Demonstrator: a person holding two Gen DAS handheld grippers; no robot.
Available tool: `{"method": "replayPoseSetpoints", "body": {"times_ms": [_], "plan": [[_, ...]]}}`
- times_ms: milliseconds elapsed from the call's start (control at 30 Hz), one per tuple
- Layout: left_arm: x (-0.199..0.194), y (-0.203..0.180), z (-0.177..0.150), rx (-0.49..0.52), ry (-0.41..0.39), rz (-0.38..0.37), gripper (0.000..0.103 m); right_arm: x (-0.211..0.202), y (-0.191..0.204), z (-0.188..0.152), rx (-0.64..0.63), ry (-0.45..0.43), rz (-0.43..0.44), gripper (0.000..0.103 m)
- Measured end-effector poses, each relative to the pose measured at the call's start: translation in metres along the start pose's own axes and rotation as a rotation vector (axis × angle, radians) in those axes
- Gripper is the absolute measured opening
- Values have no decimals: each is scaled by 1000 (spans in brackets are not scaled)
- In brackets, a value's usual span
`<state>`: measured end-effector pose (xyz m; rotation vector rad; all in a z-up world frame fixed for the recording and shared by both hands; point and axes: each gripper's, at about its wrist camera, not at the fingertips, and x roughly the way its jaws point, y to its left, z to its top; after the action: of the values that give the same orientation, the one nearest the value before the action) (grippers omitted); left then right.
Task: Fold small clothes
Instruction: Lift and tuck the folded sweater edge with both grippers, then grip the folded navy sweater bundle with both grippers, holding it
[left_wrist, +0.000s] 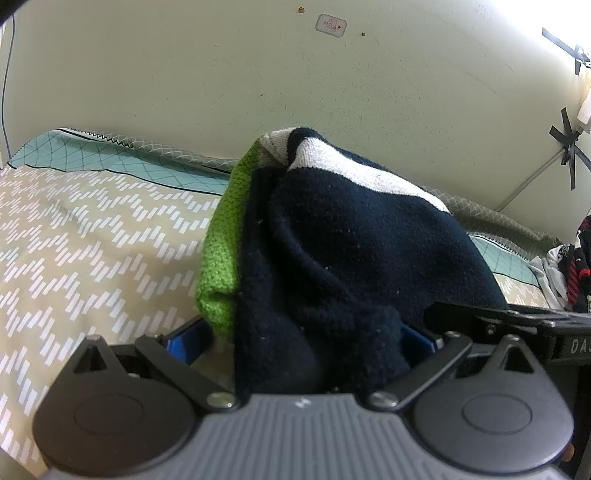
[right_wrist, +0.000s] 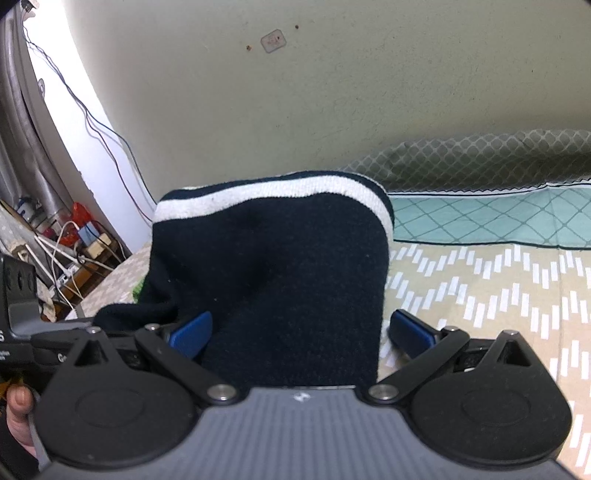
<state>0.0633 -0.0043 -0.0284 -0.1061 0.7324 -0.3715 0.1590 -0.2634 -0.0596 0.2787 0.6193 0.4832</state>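
Note:
A small navy knit garment (left_wrist: 351, 251) with a white stripe and a bright green part (left_wrist: 221, 240) stands bunched up on the bed. It rises between the blue pads (left_wrist: 181, 343) of my left gripper (left_wrist: 301, 334), whose jaws stand wide open. In the right wrist view the same navy garment (right_wrist: 280, 266) with its white band (right_wrist: 258, 192) fills the gap of my right gripper (right_wrist: 301, 326). That gripper is open too. Its right pad (right_wrist: 410, 330) is clear of the cloth and its left pad (right_wrist: 192, 332) sits against a fold. The two grippers are side by side.
The bed sheet (left_wrist: 85, 251) is beige with white dashes and has a teal quilted border (right_wrist: 498, 218) along the wall. A heap of other clothes (left_wrist: 572, 269) lies at the right. Cables and clutter (right_wrist: 74, 240) sit beyond the bed's left edge. A thumb (right_wrist: 18, 406) shows by the handle.

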Motion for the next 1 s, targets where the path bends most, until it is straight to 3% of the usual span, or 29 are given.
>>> {"method": "replayPoseSetpoints", "body": {"times_ms": [233, 1000], "plan": [[-7, -6, -1, 24, -37, 56, 103, -5, 9, 1, -88, -23, -115, 97], [-6, -4, 0, 19, -33, 61, 103, -6, 10, 2, -65, 14, -153, 97]]}}
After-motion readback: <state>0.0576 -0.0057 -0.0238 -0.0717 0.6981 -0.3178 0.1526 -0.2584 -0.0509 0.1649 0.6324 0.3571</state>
